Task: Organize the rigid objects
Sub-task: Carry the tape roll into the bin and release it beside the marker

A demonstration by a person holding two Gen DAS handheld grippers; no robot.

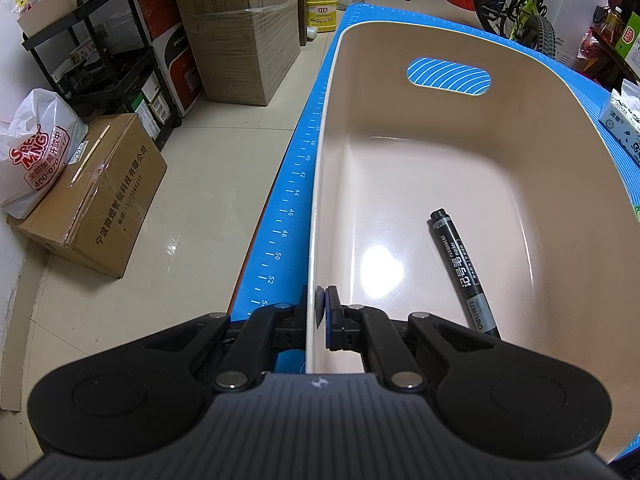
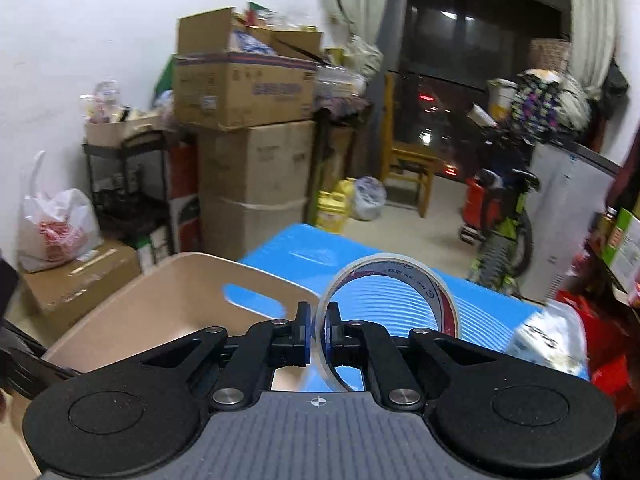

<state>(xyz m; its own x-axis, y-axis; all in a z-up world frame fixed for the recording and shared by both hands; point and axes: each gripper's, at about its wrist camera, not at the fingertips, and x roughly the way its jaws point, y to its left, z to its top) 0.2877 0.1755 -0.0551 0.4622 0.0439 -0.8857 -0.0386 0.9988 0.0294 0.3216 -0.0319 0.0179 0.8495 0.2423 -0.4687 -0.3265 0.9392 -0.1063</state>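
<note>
In the left wrist view, a beige plastic bin (image 1: 460, 92) with rounded corners and an oval handle slot in its far wall stands on a blue mat (image 1: 288, 208) printed with a white ruler scale along its left edge. The left gripper (image 1: 321, 304) is clamped on the bin's near left wall: 1 blue pad sits inside the rim, the other finger outside, with the thin wall pinched between them. On the bin's glossy floor lies 1 black permanent marker (image 1: 464, 272) with white lettering on its barrel and its cap pointing toward the far wall. It rests toward the near right part of the floor, to the right of the gripper and apart from it, its near end hidden behind the gripper's right linkage. A tissue pack (image 1: 622, 120) sits at the mat's right edge, outside the bin.

In the right wrist view, which is somewhat blurred, the right gripper (image 2: 316, 320) is closed on a roll of clear tape (image 2: 388, 300). The roll is a translucent ring with a white inner core bearing red print, and the mat's stripes show through its hole. Its near left wall is nipped between the 2 blue pads, and the ring stands on edge, extending forward and to the right of the fingers. The roll appears to be held clear of the mat, though the blur leaves that uncertain. The bin lies below and to the left, its handle slot facing the camera.
</note>
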